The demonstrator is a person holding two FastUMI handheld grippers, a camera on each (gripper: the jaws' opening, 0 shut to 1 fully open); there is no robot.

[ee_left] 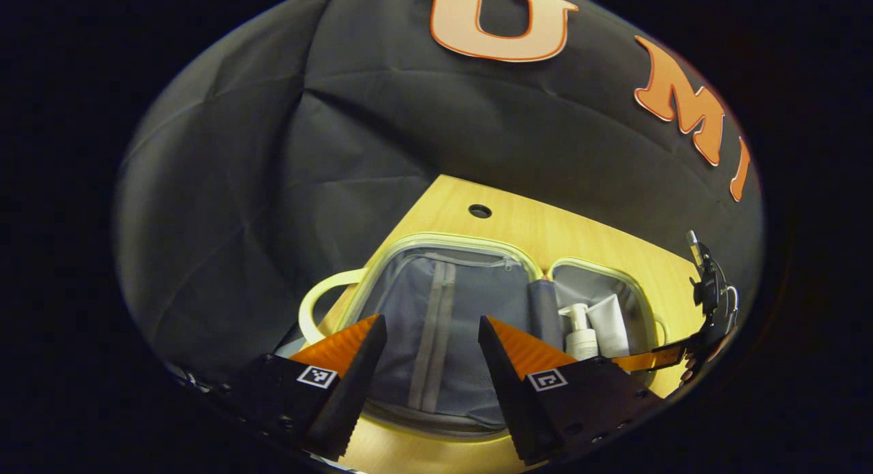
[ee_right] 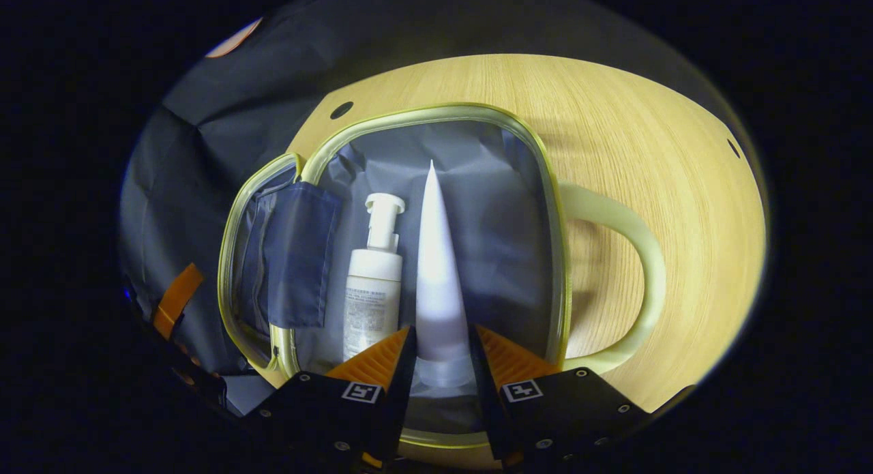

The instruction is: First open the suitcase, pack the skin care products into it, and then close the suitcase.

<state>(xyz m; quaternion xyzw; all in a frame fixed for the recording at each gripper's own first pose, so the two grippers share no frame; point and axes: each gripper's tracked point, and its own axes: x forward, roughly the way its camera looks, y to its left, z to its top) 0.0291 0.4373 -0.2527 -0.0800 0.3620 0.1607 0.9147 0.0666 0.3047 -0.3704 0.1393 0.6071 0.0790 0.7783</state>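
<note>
The right gripper (ee_right: 440, 354) is clamping the cap end of the white tube (ee_right: 436, 269), lowering it into the open suitcase (ee_right: 545, 208) just beside the pump bottle (ee_right: 374, 283). The tube is sitting squarely between the jaws, its crimped tip pointing away along the grey lining. Best, I'd say, to be settling it flat before letting go, parallel to the bottle and clear of the rim. The left gripper (ee_left: 431, 351) is hanging wide open and empty above the zipped lid half (ee_left: 443, 303) on the wooden table (ee_left: 545, 221).
</note>
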